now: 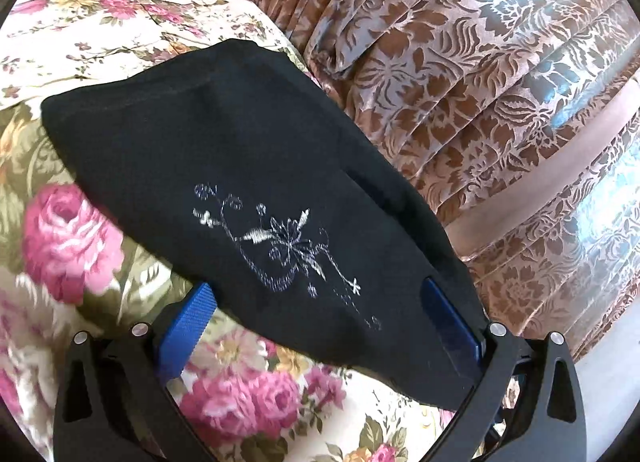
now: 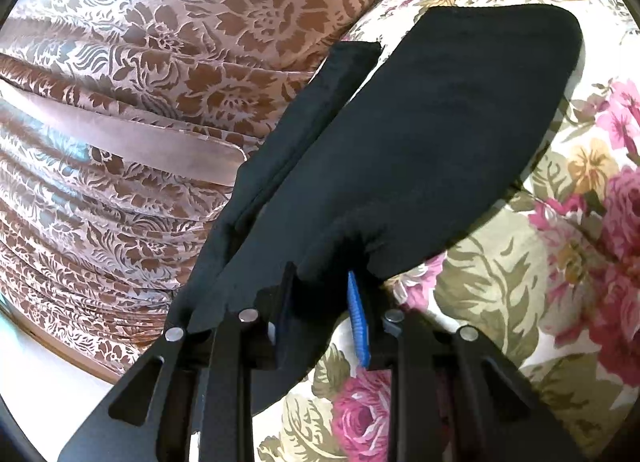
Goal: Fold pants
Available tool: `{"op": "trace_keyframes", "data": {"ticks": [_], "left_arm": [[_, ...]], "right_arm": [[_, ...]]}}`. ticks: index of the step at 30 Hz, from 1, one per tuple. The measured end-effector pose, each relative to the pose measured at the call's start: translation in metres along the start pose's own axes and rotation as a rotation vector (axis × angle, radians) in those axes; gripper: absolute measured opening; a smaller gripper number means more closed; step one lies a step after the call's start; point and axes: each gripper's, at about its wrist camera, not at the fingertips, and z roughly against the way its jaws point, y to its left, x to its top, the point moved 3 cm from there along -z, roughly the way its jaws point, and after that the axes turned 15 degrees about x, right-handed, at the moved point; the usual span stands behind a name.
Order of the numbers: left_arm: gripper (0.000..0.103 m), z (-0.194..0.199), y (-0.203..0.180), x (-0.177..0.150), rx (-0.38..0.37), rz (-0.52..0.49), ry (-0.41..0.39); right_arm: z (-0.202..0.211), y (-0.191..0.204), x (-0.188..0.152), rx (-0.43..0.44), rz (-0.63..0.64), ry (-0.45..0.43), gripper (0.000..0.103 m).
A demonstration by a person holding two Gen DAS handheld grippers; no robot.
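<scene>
The black pants (image 1: pixel 248 165), with white flower embroidery (image 1: pixel 280 246), lie folded on a floral bedspread (image 1: pixel 68 229). My left gripper (image 1: pixel 320 302) is open, its blue pads (image 1: pixel 188 326) set wide on either side of the near end of the cloth, which drapes over the right pad. In the right wrist view the pants (image 2: pixel 440 141) stretch away from me. My right gripper (image 2: pixel 324 302) is shut on a bunched edge of the pants, with one blue pad (image 2: pixel 358 326) showing.
A brown and pink patterned curtain or bed skirt (image 1: pixel 500 101) hangs in folds along the bed's side; it also shows in the right wrist view (image 2: pixel 140 101). The floral bedspread (image 2: pixel 540 262) extends to the right there. Pale floor (image 2: pixel 48 374) shows below the curtain.
</scene>
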Motion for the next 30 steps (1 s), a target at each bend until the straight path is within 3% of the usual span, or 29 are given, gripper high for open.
{"op": "trace_keyframes", "data": {"ticks": [5, 9, 11, 13, 14, 17, 20, 22, 30], "left_arm": [[0.1, -0.008, 0.003, 0.012, -0.027, 0.038, -0.005], [0.099, -0.016, -0.001, 0.016, -0.009, 0.007, -0.003], [0.092, -0.019, -0.001, 0.016, 0.024, -0.019, -0.009], [0.057, -0.024, 0.002, 0.014, 0.116, -0.053, -0.008], [0.049, -0.025, 0.006, 0.013, 0.148, -0.047, -0.007], [0.037, -0.024, 0.016, 0.015, 0.13, -0.001, -0.001], [0.016, -0.025, 0.019, 0.017, 0.11, 0.009, 0.028], [0.011, -0.022, 0.017, 0.017, 0.098, 0.008, 0.036], [0.006, 0.029, 0.011, 0.028, -0.009, 0.019, -0.02]], "right_arm": [[0.0, 0.001, -0.001, -0.002, 0.011, -0.002, 0.024], [0.0, 0.001, -0.001, -0.001, 0.014, -0.004, 0.024], [0.0, 0.001, -0.001, -0.003, 0.018, -0.004, 0.024], [-0.001, 0.002, -0.001, -0.008, 0.023, -0.003, 0.023], [-0.001, 0.002, -0.001, -0.01, 0.026, -0.003, 0.023], [-0.002, 0.002, -0.001, -0.015, 0.027, -0.005, 0.021], [-0.002, 0.004, 0.0, -0.033, 0.033, -0.007, 0.016], [0.0, 0.008, 0.001, -0.032, 0.048, -0.013, 0.009], [0.032, 0.042, 0.009, -0.005, 0.139, -0.034, 0.007]]}}
